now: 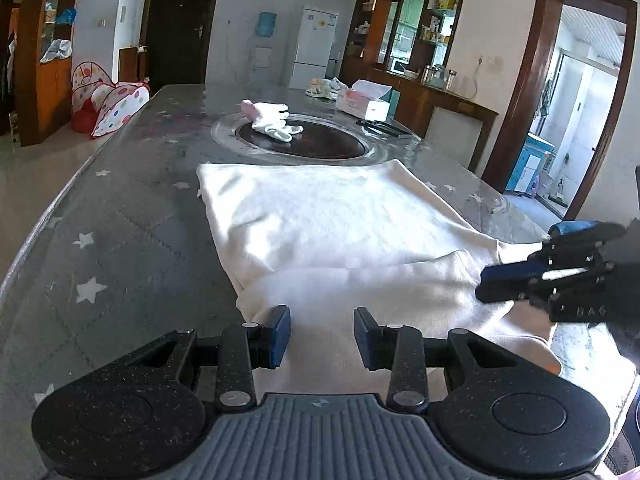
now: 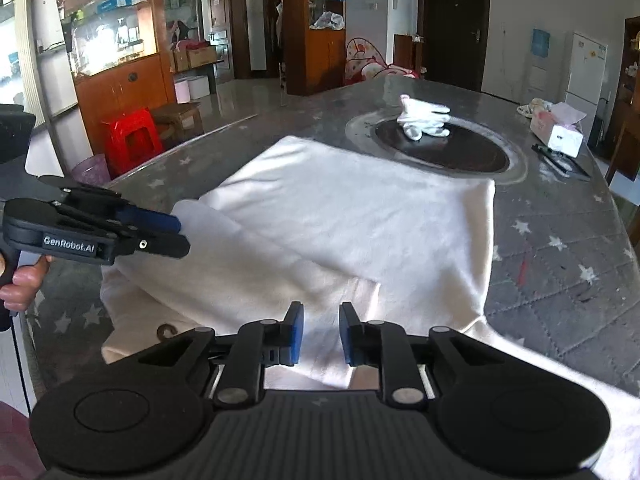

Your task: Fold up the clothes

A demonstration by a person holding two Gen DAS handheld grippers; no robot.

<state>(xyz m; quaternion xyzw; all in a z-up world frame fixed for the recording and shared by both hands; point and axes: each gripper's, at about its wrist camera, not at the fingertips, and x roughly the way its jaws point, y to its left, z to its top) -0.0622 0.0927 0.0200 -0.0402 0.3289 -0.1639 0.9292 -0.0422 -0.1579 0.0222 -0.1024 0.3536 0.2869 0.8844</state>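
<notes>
Mostly soft vs hard: white garment [image 1: 344, 232], matte knit, lies spread on a grey glossy surface [image 1: 132, 216] printed w/ white stars under a clear cover. Near side of the cloth is folded over itself in a thick rolled band, edge rounded, w/ a few shallow creases; far part flat, roughly rectangular. In the right wrist view the garment [image 2: 360, 224] hangs a bit over the near edge, small dark mark near the hem.

Left tool [image 1: 322, 332]: black speckled plastic, blue pads, jaws spread apart, nothing between them, hovering over the near fold. Seen from the right wrist view, left tool [image 2: 182, 234] sits at the cloth's left edge, a hand [image 2: 20, 280] gripping its handle. Right tool [image 2: 321, 334] also spread, empty, over the fold; from the left wrist view the right tool [image 1: 516, 258] shows at the garment's right side, touching or just above the cloth, can't tell which.

Mid-surface: a round dark inset plate [image 1: 304, 144] ringed in metal, w/ white gloves [image 1: 272, 120] on it. Tissue box [image 1: 364, 102] and dark sticks [image 1: 384, 128] farther right. Room: wooden shelving, dark door [image 1: 176, 28], white fridge [image 1: 314, 46], spotted play tent [image 1: 108, 100], red stool [image 2: 132, 140].
</notes>
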